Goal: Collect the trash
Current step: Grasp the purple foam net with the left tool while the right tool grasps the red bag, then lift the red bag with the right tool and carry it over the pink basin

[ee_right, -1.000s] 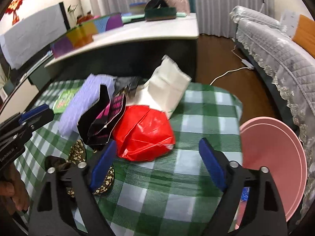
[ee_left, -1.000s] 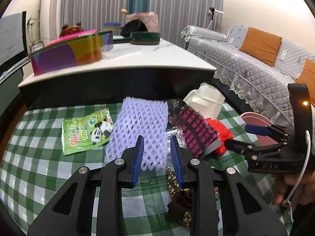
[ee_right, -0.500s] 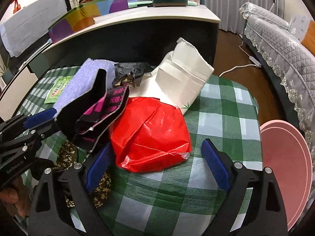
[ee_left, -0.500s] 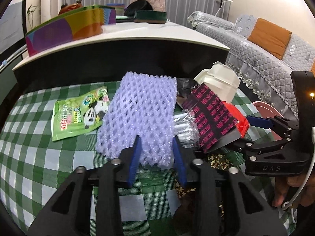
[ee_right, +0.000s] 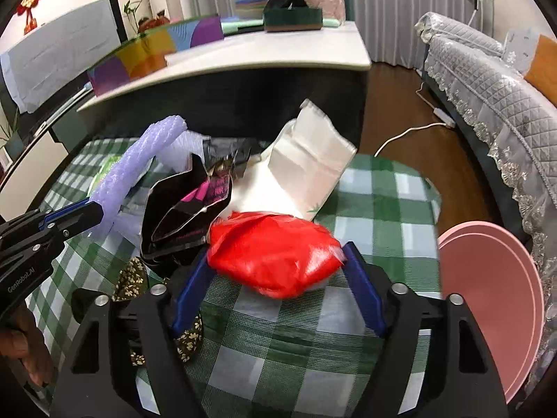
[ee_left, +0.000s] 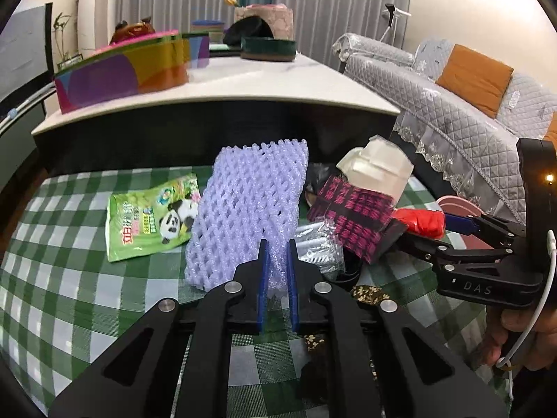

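Trash lies piled on a green checked tablecloth (ee_left: 52, 278). My left gripper (ee_left: 276, 254) is shut on the near edge of a purple foam net (ee_left: 250, 202) and lifts it; the net arches up in the right wrist view (ee_right: 139, 160). My right gripper (ee_right: 275, 261) is closed around a red plastic bag (ee_right: 275, 254), its blue pads touching both sides. The red bag also shows in the left wrist view (ee_left: 419, 221). A pink-black foil wrapper (ee_left: 351, 209), a white paper bag (ee_right: 306, 160) and a green panda packet (ee_left: 153, 216) lie nearby.
A pink bin (ee_right: 487, 296) stands at the table's right edge. A dark floral cloth (ee_right: 132, 278) lies near the front. A clear plastic wrapper (ee_left: 316, 247) sits beside the net. A white-topped counter (ee_left: 243, 80) stands behind, a grey sofa (ee_left: 452, 111) to the right.
My left gripper closed on the purple net's edge and raised it. My right gripper moved forward and closed around the red bag.
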A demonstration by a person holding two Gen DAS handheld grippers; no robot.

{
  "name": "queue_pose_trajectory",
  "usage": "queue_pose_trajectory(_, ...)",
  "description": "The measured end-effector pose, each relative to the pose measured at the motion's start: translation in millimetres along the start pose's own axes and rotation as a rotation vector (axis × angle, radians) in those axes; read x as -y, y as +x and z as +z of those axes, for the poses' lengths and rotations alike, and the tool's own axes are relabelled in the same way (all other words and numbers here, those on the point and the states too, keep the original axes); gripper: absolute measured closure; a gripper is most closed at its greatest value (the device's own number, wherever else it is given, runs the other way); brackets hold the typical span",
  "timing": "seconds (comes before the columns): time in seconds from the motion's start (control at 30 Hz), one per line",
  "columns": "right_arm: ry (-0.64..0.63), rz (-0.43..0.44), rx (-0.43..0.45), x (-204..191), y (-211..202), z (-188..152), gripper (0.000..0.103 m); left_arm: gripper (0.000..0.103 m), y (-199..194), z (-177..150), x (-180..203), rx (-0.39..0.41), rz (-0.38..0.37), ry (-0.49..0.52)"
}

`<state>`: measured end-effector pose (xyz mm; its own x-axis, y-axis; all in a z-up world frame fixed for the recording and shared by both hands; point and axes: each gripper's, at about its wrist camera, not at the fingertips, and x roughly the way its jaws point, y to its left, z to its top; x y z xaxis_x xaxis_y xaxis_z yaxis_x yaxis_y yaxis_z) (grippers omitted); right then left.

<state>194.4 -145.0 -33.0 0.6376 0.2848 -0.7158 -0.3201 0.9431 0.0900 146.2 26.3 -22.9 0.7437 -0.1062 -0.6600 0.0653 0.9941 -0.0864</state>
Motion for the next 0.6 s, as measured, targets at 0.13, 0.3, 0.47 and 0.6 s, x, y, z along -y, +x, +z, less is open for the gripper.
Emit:
queue_pose_trajectory(0.13, 0.015, -0.017, 0.022, 6, -14, 1, 0.056, 0.094, -12, 4, 3, 0.035, -0.002, 0.006)
queue_pose_trajectory(0.3, 0.047, -0.011, 0.031, 16, -28, -3, 0.063, 0.094, -26, 4, 8, 0.057, -0.001, 0.018)
queue_pose_trajectory(0.47, 0.111, -0.01, 0.038, 24, -38, -8, 0.032, 0.094, -45, 3, 7, 0.071, -0.013, -0.023)
queue_pose_trajectory(0.6, 0.101, -0.03, 0.03, 21, -35, -8, 0.022, 0.094, -51, 1, 8, 0.076, -0.008, -0.015)
